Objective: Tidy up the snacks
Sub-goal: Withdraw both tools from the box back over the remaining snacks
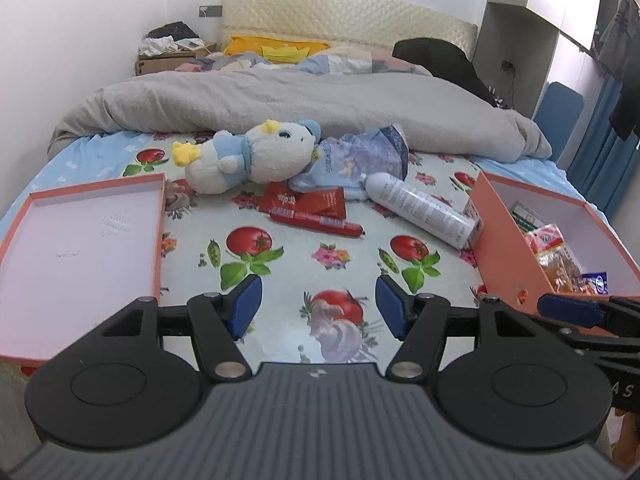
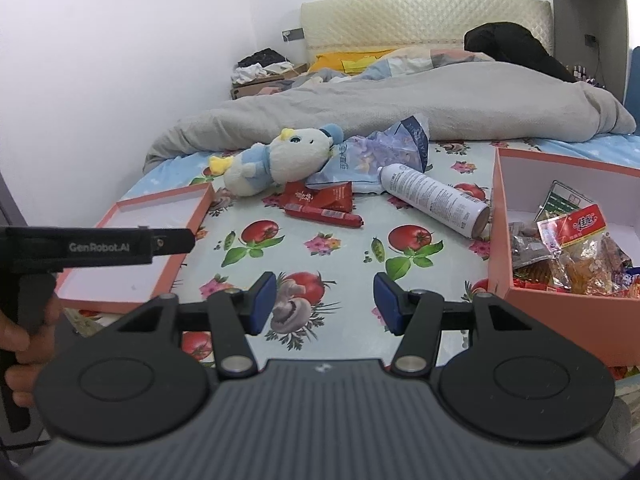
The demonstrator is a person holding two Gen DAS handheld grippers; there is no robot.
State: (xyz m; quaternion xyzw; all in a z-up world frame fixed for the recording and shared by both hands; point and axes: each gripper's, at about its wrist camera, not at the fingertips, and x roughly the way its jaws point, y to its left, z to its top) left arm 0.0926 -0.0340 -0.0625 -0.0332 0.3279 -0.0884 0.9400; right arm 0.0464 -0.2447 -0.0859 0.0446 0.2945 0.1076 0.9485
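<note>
Both grippers hang with jaws apart and nothing between them above the near edge of a bed. The left gripper [image 1: 319,306] points at the printed sheet [image 1: 280,216], its blue pads [image 1: 246,304] clear of everything; the right gripper [image 2: 325,303] does the same just to its right, and a hand [image 2: 22,344] shows on the left gripper's handle at the near left of the right wrist view.

Beyond them, mid-bed, lie the loose snacks: a red sausage stick [image 1: 318,222] lying along the near edge of a red packet [image 1: 304,200]. Behind these, a plush toy [image 1: 248,156] rests partly on a pale blue bag [image 1: 360,160], and a white spray can [image 1: 422,208] lies tilted with its near end by the box's outer wall.

At the right stands the orange box [image 2: 500,248], already holding several snack packs [image 2: 572,248]. Its lid [image 1: 80,248] lies open side up at the left, with nothing in it.

The sorting looks partly done, with both hands between picks. The next move probably calls for a reach forward to the sausage stick or the red packet, jaws lowered around it, then a carry right into the box. The can and toy are no snacks and look better left alone.
</note>
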